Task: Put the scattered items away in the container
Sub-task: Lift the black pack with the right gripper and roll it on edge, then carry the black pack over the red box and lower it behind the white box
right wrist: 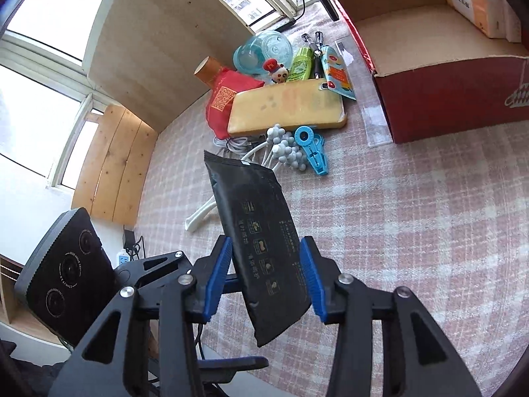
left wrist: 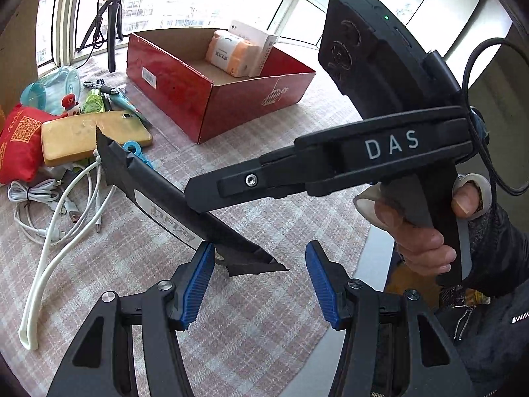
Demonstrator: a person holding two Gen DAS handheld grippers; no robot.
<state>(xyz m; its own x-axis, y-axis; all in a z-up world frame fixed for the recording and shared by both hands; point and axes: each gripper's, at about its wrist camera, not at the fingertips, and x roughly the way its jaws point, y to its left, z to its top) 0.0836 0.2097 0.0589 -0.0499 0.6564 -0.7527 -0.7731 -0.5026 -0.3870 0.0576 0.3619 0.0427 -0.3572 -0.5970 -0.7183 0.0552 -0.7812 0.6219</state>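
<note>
Black packet (right wrist: 261, 248) gripped edgewise in half-open "DAS"-marked right tongs (right wrist: 266, 278); left tongs (left wrist: 261, 284) open.

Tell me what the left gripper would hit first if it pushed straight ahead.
Probably the black pouch just beyond the left gripper, held between the right gripper's pads; depth is uncertain.

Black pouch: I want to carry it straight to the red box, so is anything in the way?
Nothing visible. Between the black pouch, which sits between the right gripper's pads, and the red box lies only bare checked cloth; the blue clip lies off to the side. The pouch would only have to clear the box's near wall.
</note>
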